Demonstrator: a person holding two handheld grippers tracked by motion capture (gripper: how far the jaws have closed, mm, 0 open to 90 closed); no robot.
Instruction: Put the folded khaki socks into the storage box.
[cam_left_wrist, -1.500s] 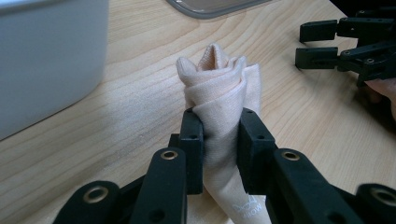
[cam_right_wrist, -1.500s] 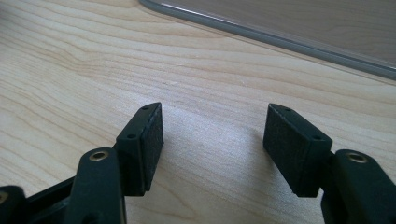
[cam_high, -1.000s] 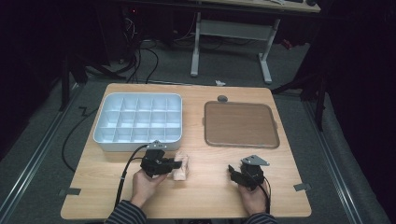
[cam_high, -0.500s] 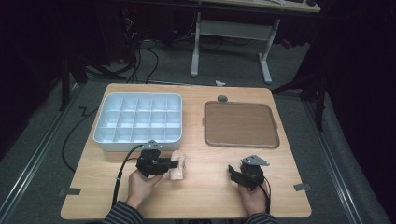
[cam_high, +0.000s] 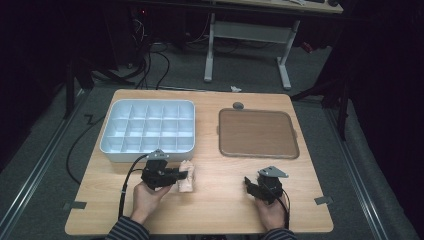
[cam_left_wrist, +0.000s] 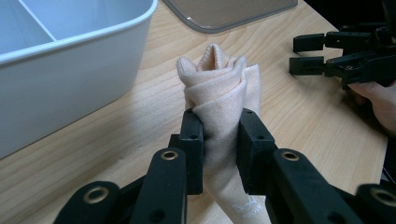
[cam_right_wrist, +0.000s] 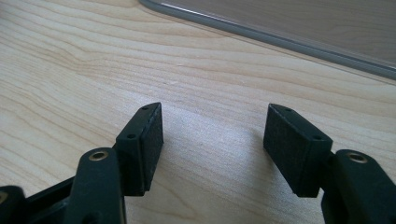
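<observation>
- The left gripper (cam_high: 176, 175) is clamped on a rolled peach-coloured cloth (cam_high: 186, 176); in the left gripper view the two black pads press into the cloth's middle from either side, with the fabric pinched narrow between them.
- In that view the cloth (cam_left_wrist: 219, 88) rises past the pads and bunches into a wider, folded bundle beyond the fingertips, while a narrower tail of it runs back down between the jaws toward the camera.
- From the high view the cloth lies on the wooden table (cam_high: 215, 205) at its near left part, just on the near side of the white compartment tray (cam_high: 148, 150), close to the tray's near wall but apart from it.
- The gripper reaches the cloth from the left, held in the person's left hand (cam_high: 146, 197), so the cloth's free end points to the right, toward the table's middle.
- The right gripper (cam_high: 252, 186) sits well to the right of the cloth, near the table's near edge, on the near side of the brown flat tray (cam_high: 257, 134).
- In the right gripper view its jaws stand wide apart with bare wood between them; they hold nothing, and the brown tray's grey rim (cam_right_wrist: 280, 39) runs across the far side.
- In the left gripper view the right gripper (cam_left_wrist: 306, 53) shows at the far right, apart from the cloth.
</observation>
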